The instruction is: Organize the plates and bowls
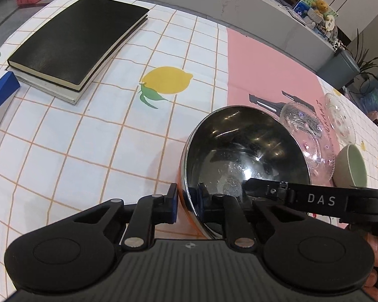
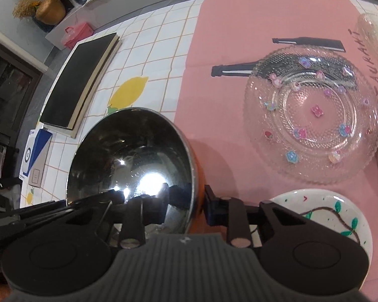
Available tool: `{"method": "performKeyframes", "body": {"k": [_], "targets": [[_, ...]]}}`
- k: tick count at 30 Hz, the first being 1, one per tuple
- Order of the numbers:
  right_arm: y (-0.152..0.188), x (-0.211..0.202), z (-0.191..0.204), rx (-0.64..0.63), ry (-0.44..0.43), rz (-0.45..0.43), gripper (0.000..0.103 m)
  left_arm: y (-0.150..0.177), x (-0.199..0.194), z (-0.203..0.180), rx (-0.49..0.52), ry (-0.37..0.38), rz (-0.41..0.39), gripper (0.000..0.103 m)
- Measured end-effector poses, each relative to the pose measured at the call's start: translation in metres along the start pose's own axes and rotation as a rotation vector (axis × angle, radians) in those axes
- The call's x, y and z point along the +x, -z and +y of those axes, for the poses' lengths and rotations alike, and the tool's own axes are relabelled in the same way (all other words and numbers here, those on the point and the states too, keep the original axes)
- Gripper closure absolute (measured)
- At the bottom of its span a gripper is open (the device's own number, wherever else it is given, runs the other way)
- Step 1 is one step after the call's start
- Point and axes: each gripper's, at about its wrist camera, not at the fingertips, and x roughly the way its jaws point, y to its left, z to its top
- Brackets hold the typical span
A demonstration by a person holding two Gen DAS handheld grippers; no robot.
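The steel bowl (image 1: pixel 244 156) fills the lower centre of both views, each claw clamped narrowly across its rim. The left gripper (image 1: pixel 187 201) bites the near-left edge and the right gripper (image 2: pixel 196 203) the near-right edge, equally close.

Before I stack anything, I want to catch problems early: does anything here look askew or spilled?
Only the steel bowl sits oddly: it tilts, since the left gripper and right gripper each clamp its rim on opposite sides. The clear glass plate and white painted dish lie flat. No spill or damage shows.
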Motion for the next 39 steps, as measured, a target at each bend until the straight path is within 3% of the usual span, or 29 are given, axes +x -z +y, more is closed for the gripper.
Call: {"method": "performKeyframes", "body": {"k": [20,26,39], "targets": [[0.02,-0.072,-0.023,0.038,-0.041,-0.043,0.086,0.02,-0.041,-0.042,0.027,0.043,-0.073,0.086],[0.032,-0.109,-0.038,0.026,-0.021,-0.074,0.087,0.03,-0.054,-0.071,0.042,0.071,-0.085,0.086],[0.057,-0.206,-0.081,0.046,-0.019,-0.189,0.087,0.044,-0.095,-0.158,0.171,0.104,-0.134,0.086]]}}
